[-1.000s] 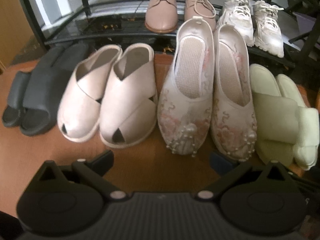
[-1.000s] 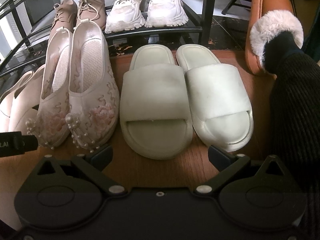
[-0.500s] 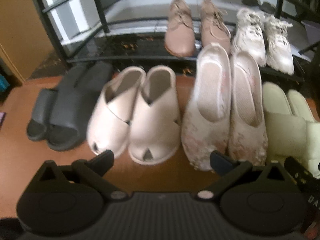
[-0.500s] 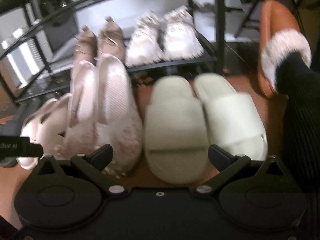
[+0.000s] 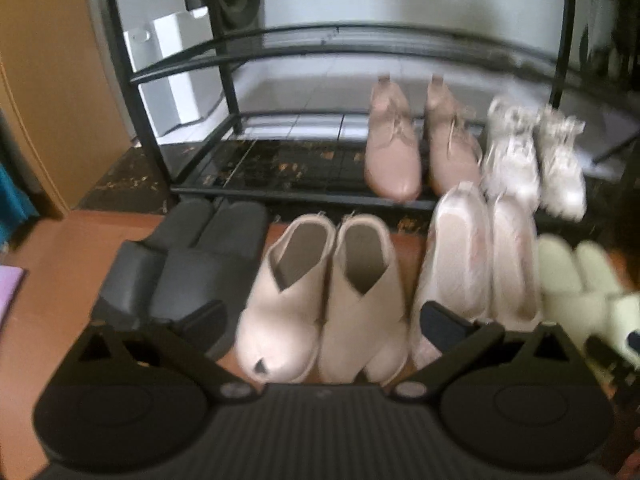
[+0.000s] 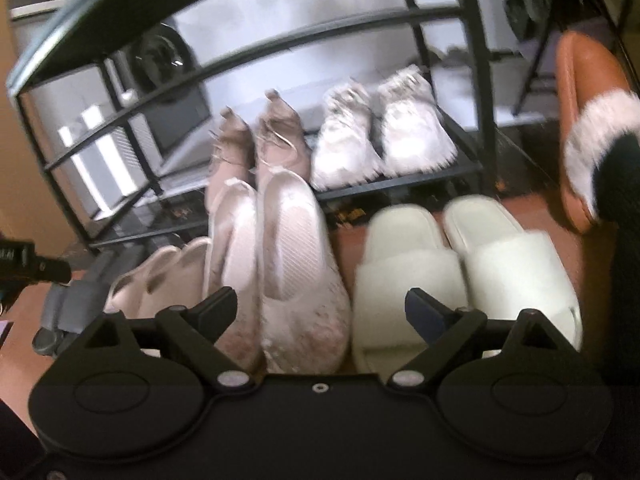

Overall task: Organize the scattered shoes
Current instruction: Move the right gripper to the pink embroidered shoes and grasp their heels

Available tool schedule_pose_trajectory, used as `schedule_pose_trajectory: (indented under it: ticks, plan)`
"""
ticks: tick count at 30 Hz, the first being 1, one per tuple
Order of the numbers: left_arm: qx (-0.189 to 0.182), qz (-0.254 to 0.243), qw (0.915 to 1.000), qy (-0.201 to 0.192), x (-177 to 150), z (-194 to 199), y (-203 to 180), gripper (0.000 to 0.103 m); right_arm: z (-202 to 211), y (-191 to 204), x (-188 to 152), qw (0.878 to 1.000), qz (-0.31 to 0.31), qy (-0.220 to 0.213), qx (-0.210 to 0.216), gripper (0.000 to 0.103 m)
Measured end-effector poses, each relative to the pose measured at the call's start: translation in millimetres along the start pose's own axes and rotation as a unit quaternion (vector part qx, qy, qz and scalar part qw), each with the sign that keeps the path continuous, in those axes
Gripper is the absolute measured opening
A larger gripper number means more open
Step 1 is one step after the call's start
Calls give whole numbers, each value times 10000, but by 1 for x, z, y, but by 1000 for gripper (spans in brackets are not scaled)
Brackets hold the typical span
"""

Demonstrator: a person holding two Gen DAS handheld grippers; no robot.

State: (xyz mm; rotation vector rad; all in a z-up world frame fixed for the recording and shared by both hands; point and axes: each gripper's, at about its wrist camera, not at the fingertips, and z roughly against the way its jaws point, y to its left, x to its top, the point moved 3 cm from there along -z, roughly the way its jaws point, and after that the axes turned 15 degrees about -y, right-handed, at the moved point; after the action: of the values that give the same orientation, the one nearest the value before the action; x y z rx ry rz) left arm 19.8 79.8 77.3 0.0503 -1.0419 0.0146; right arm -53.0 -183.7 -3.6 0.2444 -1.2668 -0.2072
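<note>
Four pairs stand in a row on the brown floor: dark grey slides [image 5: 180,276], beige cross-strap sandals [image 5: 320,300], embroidered pink flats [image 5: 476,256] [image 6: 288,256] and pale green slides [image 5: 576,284] [image 6: 460,268]. Behind them, pink lace-up shoes [image 5: 420,148] [image 6: 260,148] and white sneakers [image 5: 532,160] [image 6: 384,136] sit on the rack's lowest shelf. My left gripper [image 5: 322,320] hangs open above the sandals, holding nothing. My right gripper [image 6: 322,306] hovers over the flats and slides; its jaws are closing a little, with nothing gripped between them.
A black metal shoe rack [image 5: 224,100] with glass shelves stands behind the row. At the right, a person's foot in an orange slipper with white fur trim [image 6: 584,92] and a dark trouser leg [image 6: 624,216] stand close. A wooden panel [image 5: 52,80] is at the left.
Both views have lifted and tilted upward, so the shoes sit lower and more of the rack shows. The right gripper's fingers stand slightly closer together. The shoes have not moved.
</note>
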Motion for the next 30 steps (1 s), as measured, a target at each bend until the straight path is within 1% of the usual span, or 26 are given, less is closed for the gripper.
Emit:
schedule_pose_trajectory:
  ticks: [2,4,5,8,10,12,14,15,17,19,21,22,23,24,25,28,30]
  plan:
    - [-104,125,9999,60,-4,-4,-1,102,0,3,-1,9999,19,20,129,102]
    - [-75,349,9990,277,-10,-13,0,102,-1,4,-2,9998,12,127,121,103]
    - [-22,391,9986,343,-12,-15,1,102,-2,3,-2,9998,3,185,93,103]
    - [142,473,9977,469,-13,-21,4,102,-2,3,2,9998,102,111,-90,103]
    - [148,638,9965,528,-14,-24,9,102,-2,3,2,9997,149,80,-167,103]
    - [132,802,9951,562,-15,-25,14,102,-4,6,2,9988,338,227,-256,103]
    - [166,1035,9925,626,-17,-27,22,102,-8,10,5,9984,473,248,-182,103]
    - [227,1075,9919,639,-18,-27,24,102,-10,12,7,9981,538,253,-136,103]
    - [397,1072,9915,628,-20,-30,26,102,-14,16,11,9974,666,261,-45,103]
    - [351,1014,9926,568,-19,-31,24,102,-19,20,16,9967,777,213,62,102]
    - [180,985,9938,474,-19,-31,21,102,-31,26,23,9961,858,142,150,100]
    - [112,980,9943,401,-18,-32,20,102,-37,28,26,9957,895,108,194,95]
    - [99,982,9945,353,-18,-33,19,102,-43,31,30,9953,932,75,238,89]
    - [104,989,9945,320,-18,-35,18,102,-49,33,32,9953,931,67,258,88]
    - [135,1005,9943,328,-19,-39,18,102,-57,36,34,9952,928,68,288,88]
    - [163,1114,9924,502,-22,-49,20,102,-77,45,33,9943,976,156,389,74]
    - [180,1234,9903,613,-25,-56,23,102,-91,55,29,9921,1104,255,540,72]
